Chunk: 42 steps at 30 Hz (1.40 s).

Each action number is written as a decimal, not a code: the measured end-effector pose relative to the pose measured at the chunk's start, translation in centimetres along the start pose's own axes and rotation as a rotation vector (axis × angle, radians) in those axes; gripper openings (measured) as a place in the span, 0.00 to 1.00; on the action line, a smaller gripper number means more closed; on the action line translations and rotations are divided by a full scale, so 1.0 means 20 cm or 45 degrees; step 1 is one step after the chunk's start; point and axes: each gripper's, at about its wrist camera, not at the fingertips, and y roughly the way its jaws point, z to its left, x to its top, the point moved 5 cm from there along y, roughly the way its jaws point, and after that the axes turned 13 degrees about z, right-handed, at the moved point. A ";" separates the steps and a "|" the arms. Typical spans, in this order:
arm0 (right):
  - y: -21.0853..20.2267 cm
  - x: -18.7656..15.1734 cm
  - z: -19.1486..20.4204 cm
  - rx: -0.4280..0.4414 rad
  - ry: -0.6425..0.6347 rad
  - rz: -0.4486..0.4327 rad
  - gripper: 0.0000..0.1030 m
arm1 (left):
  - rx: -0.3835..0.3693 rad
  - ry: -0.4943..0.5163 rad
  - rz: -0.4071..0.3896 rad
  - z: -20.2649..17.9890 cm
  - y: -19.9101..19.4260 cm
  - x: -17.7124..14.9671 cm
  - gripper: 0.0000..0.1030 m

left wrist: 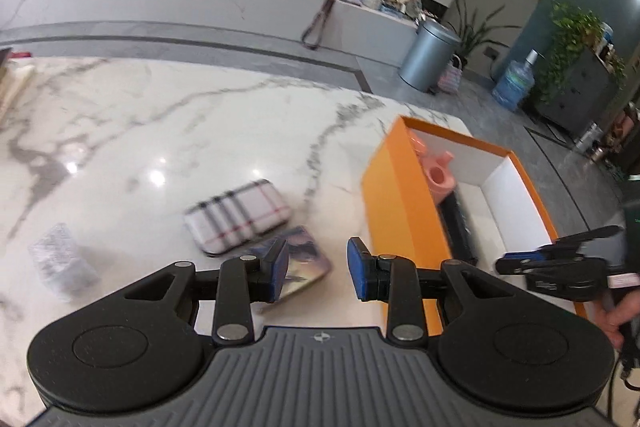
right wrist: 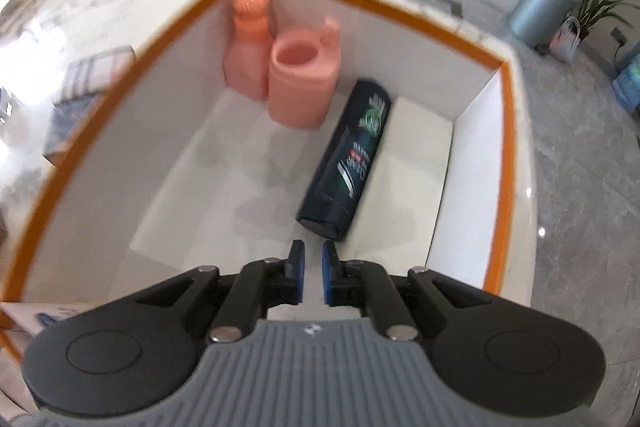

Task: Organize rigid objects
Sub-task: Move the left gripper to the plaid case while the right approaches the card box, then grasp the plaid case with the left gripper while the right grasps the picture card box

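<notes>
The left gripper [left wrist: 318,269] hangs with fingers spread and empty over a printed case [left wrist: 298,265] on the counter [left wrist: 160,115]. The right gripper [right wrist: 312,273], fingers narrowly parted and empty, hovers inside the orange box [right wrist: 498,163] at the counter's right edge, just short of the lying dark bottle [right wrist: 348,163].

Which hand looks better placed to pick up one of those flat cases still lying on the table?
Probably the left. The left gripper is open right above the picture case, beside the plaid case. The right gripper, nearly closed and empty, is over the orange box.
</notes>
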 end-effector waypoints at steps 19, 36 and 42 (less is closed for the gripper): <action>-0.36 -0.01 0.88 0.466 0.027 -0.320 0.33 | 0.073 0.003 0.133 0.45 -0.22 -0.26 0.51; 0.07 0.42 0.96 0.125 -0.437 0.180 0.71 | 0.077 0.619 0.220 0.36 0.23 0.07 0.64; 0.23 0.55 0.92 0.155 -0.440 0.345 0.78 | 0.053 0.677 0.263 0.34 0.48 0.22 0.71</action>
